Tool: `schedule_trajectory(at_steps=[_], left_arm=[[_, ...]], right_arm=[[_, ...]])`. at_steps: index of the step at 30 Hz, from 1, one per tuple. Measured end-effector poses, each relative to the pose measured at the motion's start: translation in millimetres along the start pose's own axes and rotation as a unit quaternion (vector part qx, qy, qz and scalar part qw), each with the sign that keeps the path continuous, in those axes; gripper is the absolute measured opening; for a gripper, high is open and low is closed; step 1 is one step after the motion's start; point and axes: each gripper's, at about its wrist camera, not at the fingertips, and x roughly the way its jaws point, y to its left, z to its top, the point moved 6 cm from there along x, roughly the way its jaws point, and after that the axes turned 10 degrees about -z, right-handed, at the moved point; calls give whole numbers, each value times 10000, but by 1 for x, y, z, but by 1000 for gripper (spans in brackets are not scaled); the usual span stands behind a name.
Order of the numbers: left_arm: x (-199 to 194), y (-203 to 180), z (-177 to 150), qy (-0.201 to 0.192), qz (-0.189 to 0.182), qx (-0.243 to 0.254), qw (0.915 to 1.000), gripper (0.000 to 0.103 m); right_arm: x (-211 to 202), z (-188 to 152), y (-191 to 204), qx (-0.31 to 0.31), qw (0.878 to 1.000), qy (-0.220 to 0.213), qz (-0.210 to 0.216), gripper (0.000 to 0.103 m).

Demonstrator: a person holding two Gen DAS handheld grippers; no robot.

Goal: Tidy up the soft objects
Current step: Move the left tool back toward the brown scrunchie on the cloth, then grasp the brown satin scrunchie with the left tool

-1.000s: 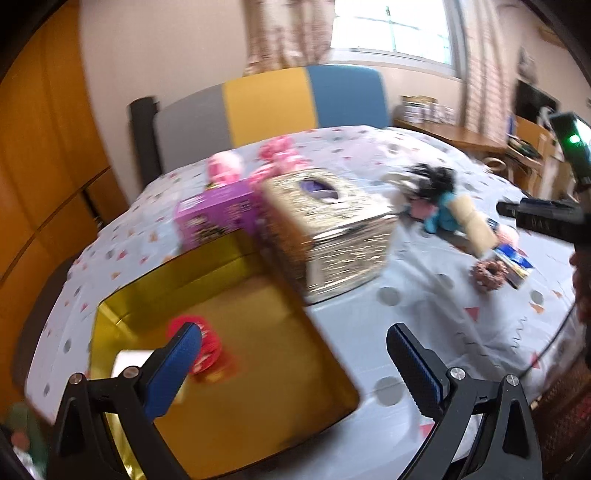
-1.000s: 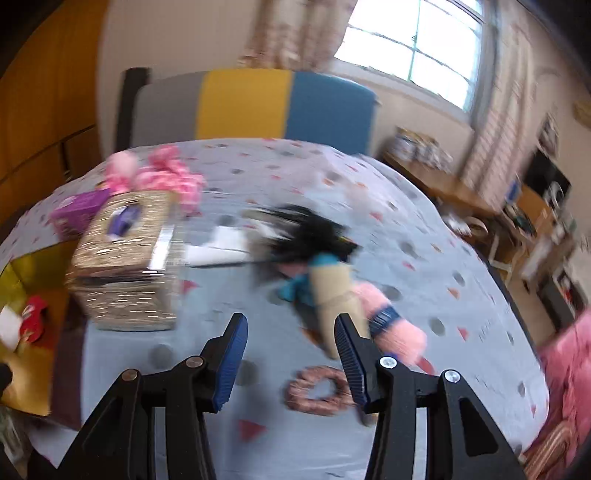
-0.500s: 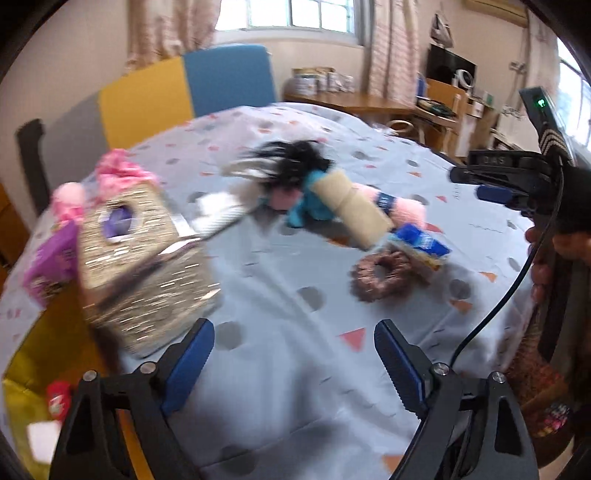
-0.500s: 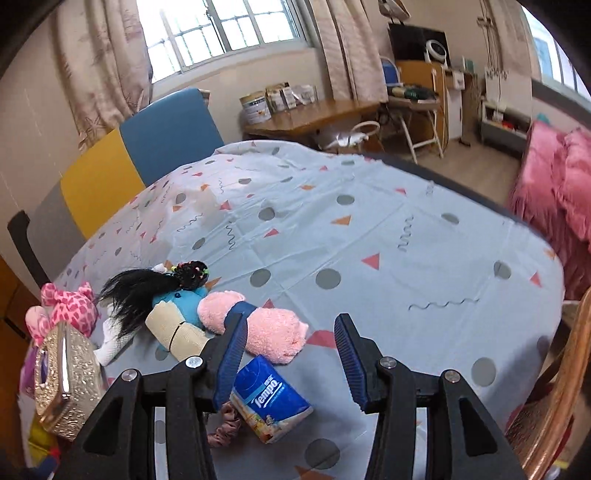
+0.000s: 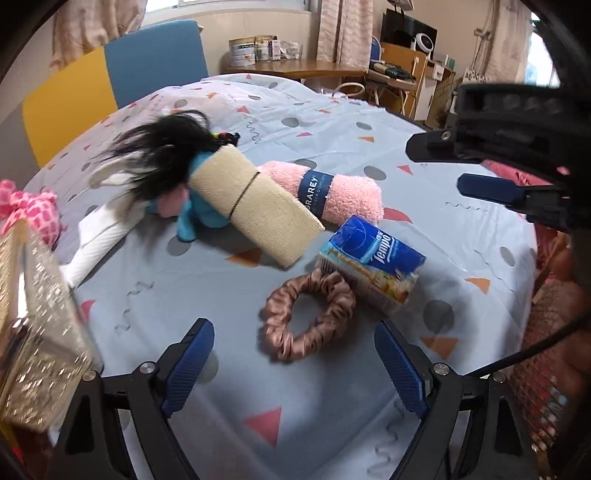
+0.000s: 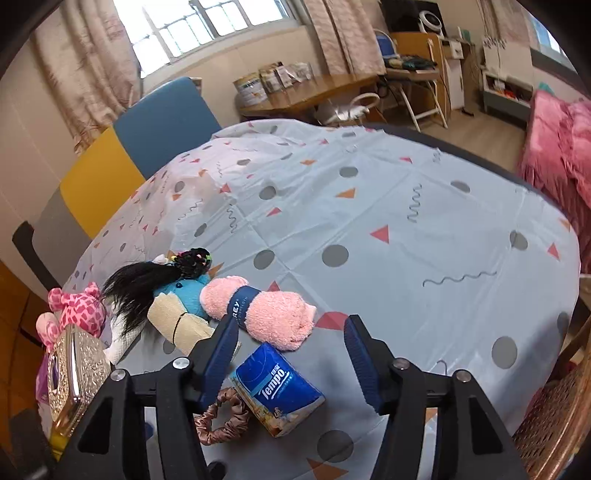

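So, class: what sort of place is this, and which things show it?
Probably a home, a bedroom or living room: a table under a patterned cloth, a pink bed, curtains at a window, and a cluttered desk.

- We see a round table [image 6: 424, 206] under a pale blue patterned cloth.
- Behind the table stands a grey, yellow and blue chair [image 6: 155, 136].
- Beyond the chair, a bright window [image 6: 207, 26] hangs between beige curtains [image 6: 92, 74].
- Right of the table lie a wooden desk [image 6: 314, 92], wood floor [image 6: 476, 129] and pink bedding [image 6: 561, 147].
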Motion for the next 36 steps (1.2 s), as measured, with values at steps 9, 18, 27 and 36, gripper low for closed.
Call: schedule_trajectory(at_steps=[9, 18, 27, 36], left_arm=[[46, 17, 3, 236, -106, -482, 9985, 89], [43, 20, -5, 21, -98, -234, 9997, 90], [21, 25, -19, -2, -131, -121, 9998, 52], [-5, 29, -44, -63, -258, -225, 9994, 19]], right_arm=[[13, -3, -5, 193, 9993, 324, 43, 61], [27, -14, 1, 102, 9970, 751, 133, 61], [40, -36, 27, -597, 9914, 1158, 114, 63], [57, -61, 39, -1306, 9783, 1577, -312, 63]])
